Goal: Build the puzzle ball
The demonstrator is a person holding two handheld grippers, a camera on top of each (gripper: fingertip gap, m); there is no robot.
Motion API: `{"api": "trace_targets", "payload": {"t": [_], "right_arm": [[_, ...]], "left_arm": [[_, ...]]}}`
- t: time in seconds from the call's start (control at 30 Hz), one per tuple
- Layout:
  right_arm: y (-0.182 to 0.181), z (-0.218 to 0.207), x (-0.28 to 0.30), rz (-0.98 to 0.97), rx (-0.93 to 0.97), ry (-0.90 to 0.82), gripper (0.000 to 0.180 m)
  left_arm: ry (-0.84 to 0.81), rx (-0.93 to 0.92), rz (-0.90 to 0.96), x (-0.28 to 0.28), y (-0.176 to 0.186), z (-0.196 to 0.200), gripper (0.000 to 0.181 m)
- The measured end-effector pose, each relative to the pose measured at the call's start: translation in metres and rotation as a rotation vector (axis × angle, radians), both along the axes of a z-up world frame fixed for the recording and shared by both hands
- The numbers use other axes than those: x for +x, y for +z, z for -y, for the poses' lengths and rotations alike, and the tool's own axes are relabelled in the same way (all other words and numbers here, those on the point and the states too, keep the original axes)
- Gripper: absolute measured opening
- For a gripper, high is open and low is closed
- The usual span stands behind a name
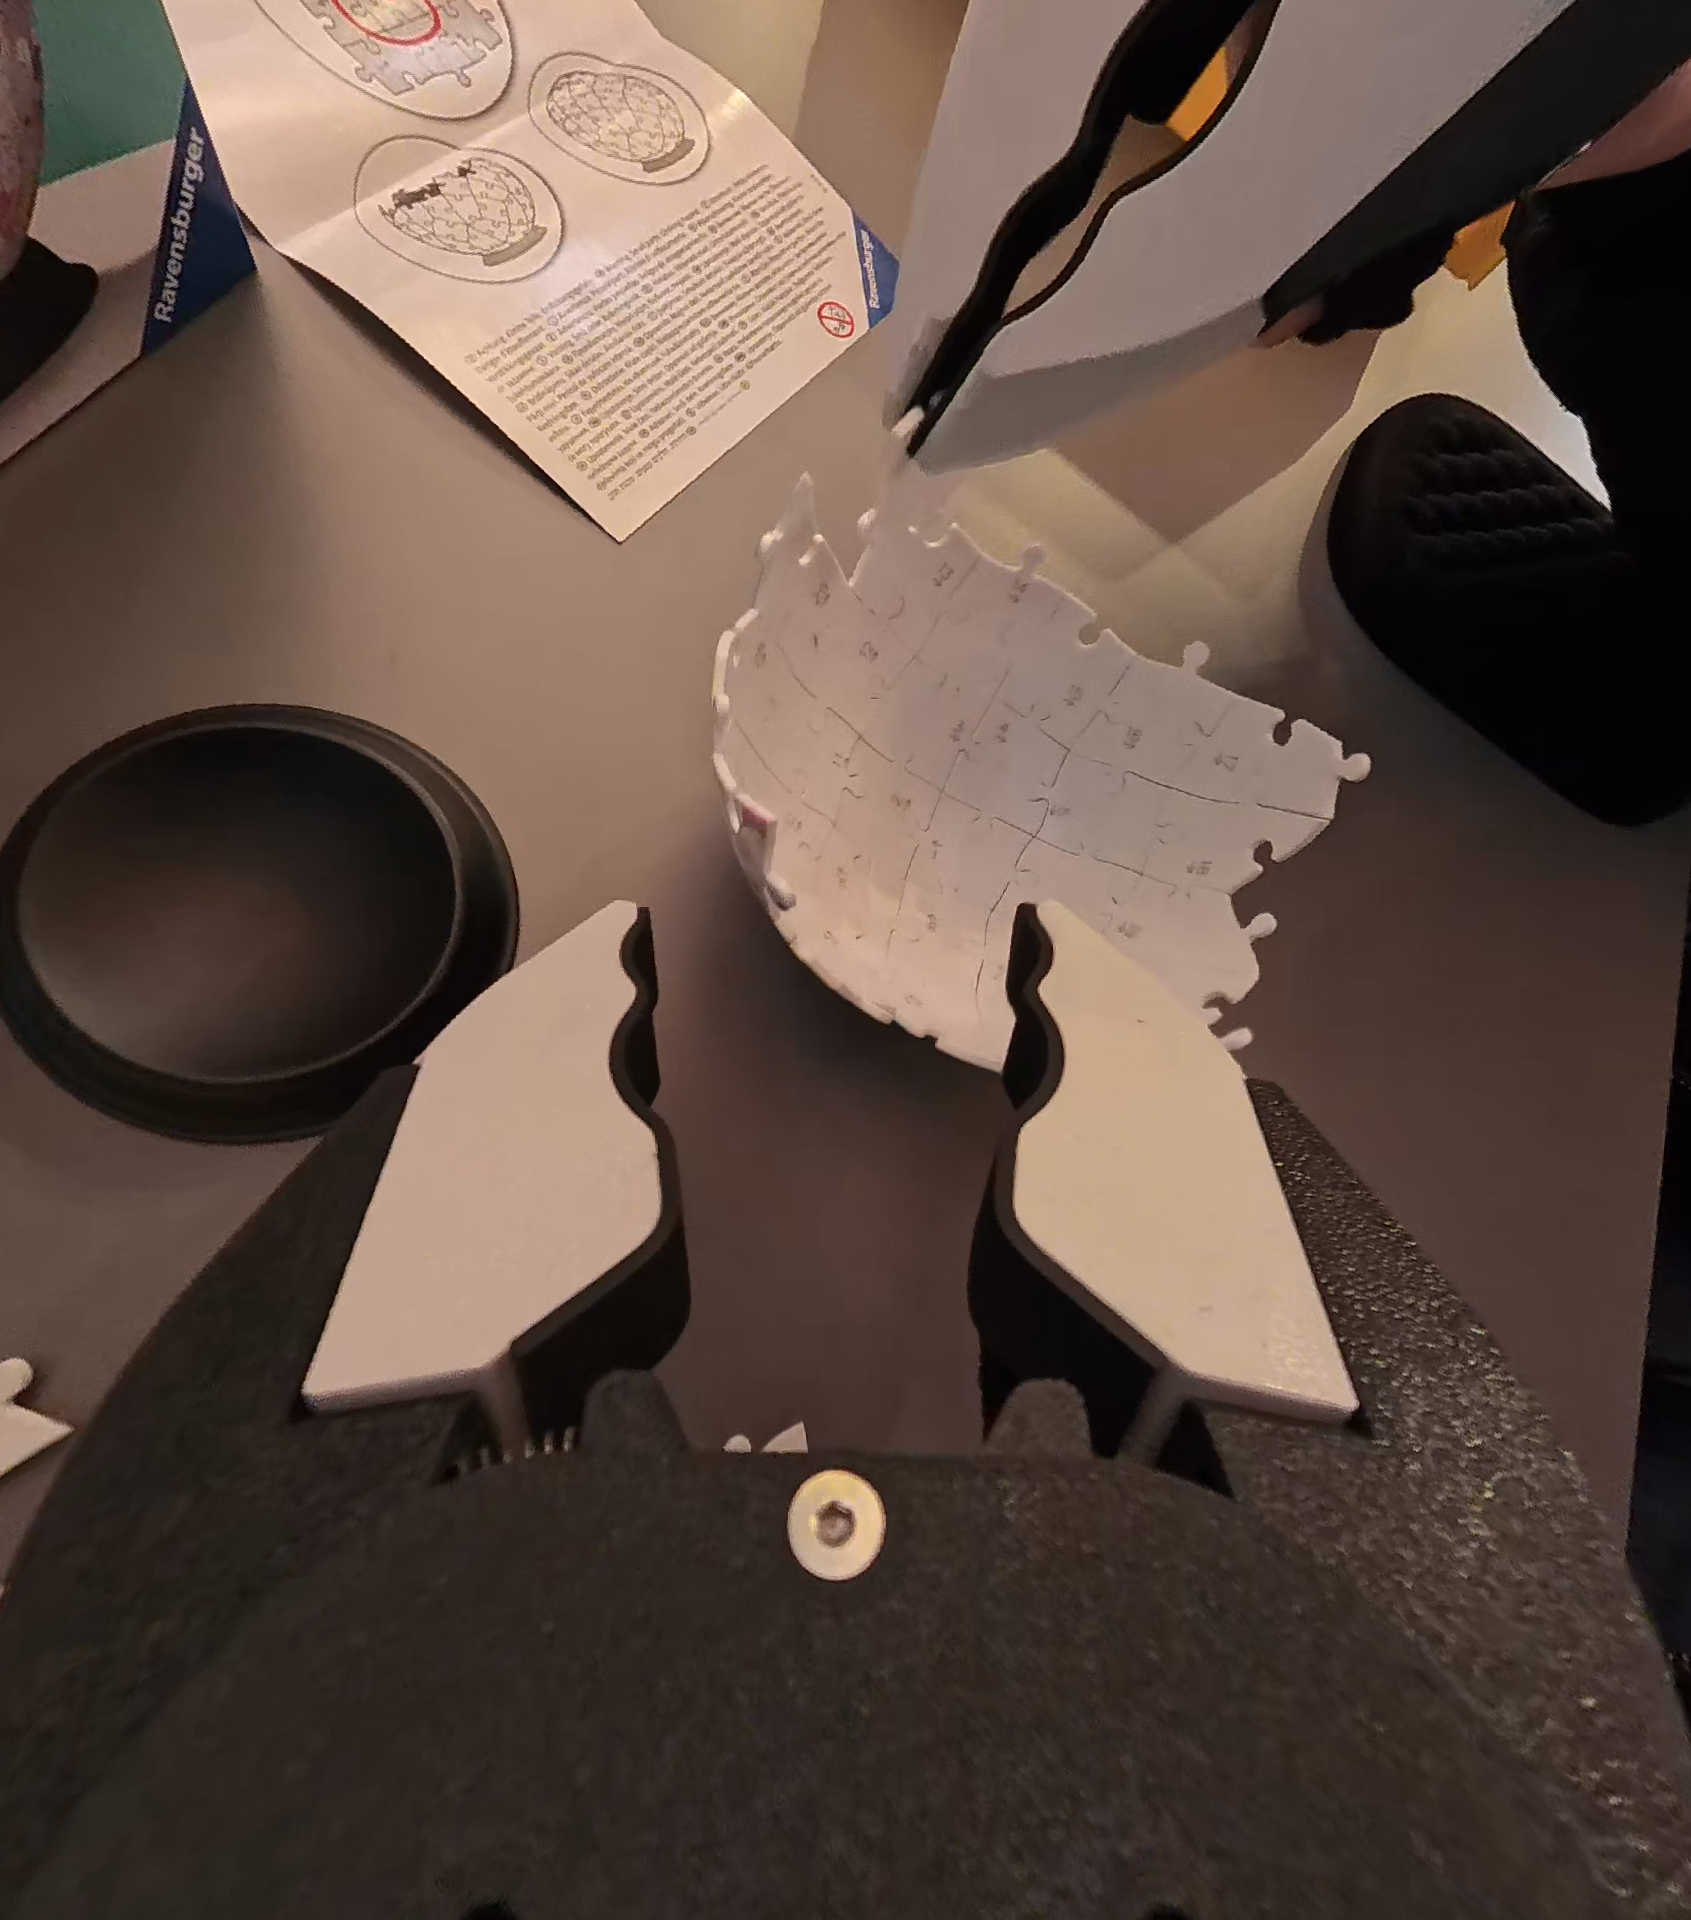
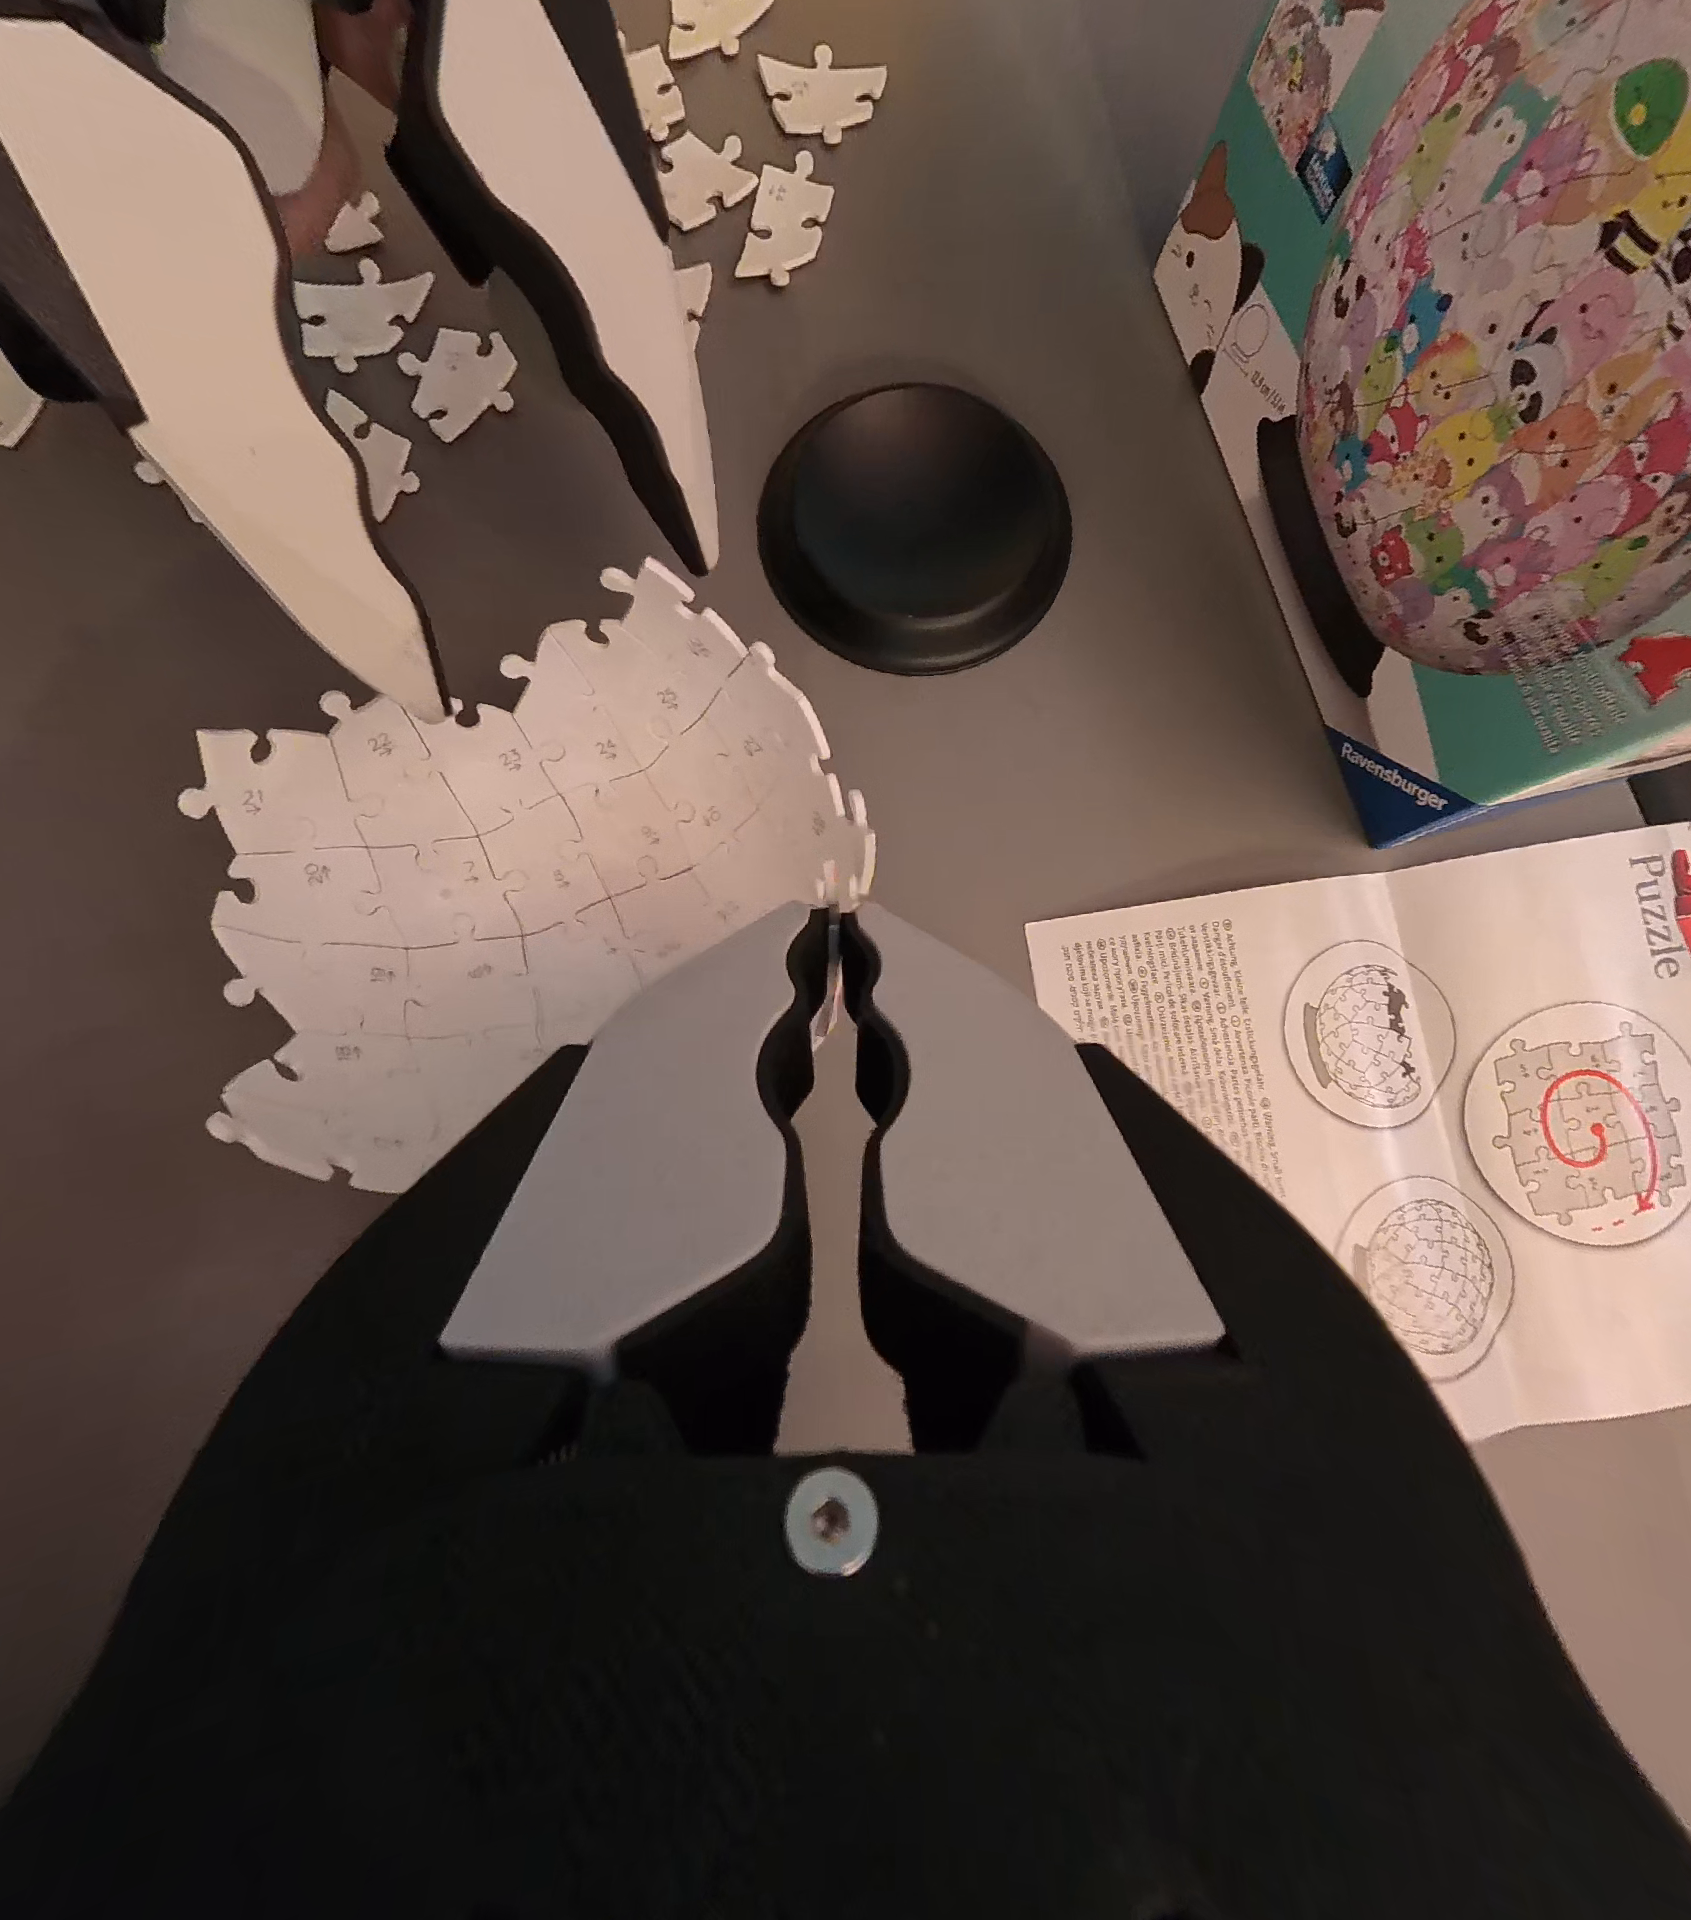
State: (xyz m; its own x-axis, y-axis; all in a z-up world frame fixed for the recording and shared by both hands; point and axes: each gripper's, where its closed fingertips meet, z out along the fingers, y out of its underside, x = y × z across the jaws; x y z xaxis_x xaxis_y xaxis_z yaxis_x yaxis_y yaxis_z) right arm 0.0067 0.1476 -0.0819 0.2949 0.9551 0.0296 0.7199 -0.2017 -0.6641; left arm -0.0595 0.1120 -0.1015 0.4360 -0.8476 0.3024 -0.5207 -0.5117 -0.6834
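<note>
Pinching puzzle shell [image 2: 529,894] edge w/ right gripper [image 2: 836,920], left gripper [image 1: 830,920] open.

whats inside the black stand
Nothing visible: the black stand shows an empty dark bowl in both views. It stands apart from the puzzle shell. Its deepest part is in shadow, so something small and dark there could go unseen.

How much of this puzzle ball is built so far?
Done: a curved shell of joined pieces, less than half a ball. In hand: the right gripper pinches its rim; the left gripper is open. Left: loose pieces and the empty black stand.
</note>
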Motion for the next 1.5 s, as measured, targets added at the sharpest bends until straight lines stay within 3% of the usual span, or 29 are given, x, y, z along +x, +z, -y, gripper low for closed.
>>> {"api": "trace_targets", "payload": {"t": [0.4,0.8,1.13,1.5], "right_arm": [[-0.006,-0.002,0.001,0.034,0.038,0.036,0.003],[-0.003,-0.001,-0.006,0.068,0.072,0.098,0.003],[0.002,-0.001,-0.010,0.096,0.100,0.139,0.003],[0.003,0.002,-0.020,0.050,0.068,0.214,0.003]], "left_arm": [[-0.018,-0.024,0.030,0.011,-0.005,-0.003,0.070],[-0.047,-0.024,0.019,0.019,-0.008,-0.009,0.063],[-0.086,0.002,0.029,0.023,0.005,-0.021,0.064],[-0.261,0.097,-0.075,0.033,0.014,-0.038,0.052]]}}
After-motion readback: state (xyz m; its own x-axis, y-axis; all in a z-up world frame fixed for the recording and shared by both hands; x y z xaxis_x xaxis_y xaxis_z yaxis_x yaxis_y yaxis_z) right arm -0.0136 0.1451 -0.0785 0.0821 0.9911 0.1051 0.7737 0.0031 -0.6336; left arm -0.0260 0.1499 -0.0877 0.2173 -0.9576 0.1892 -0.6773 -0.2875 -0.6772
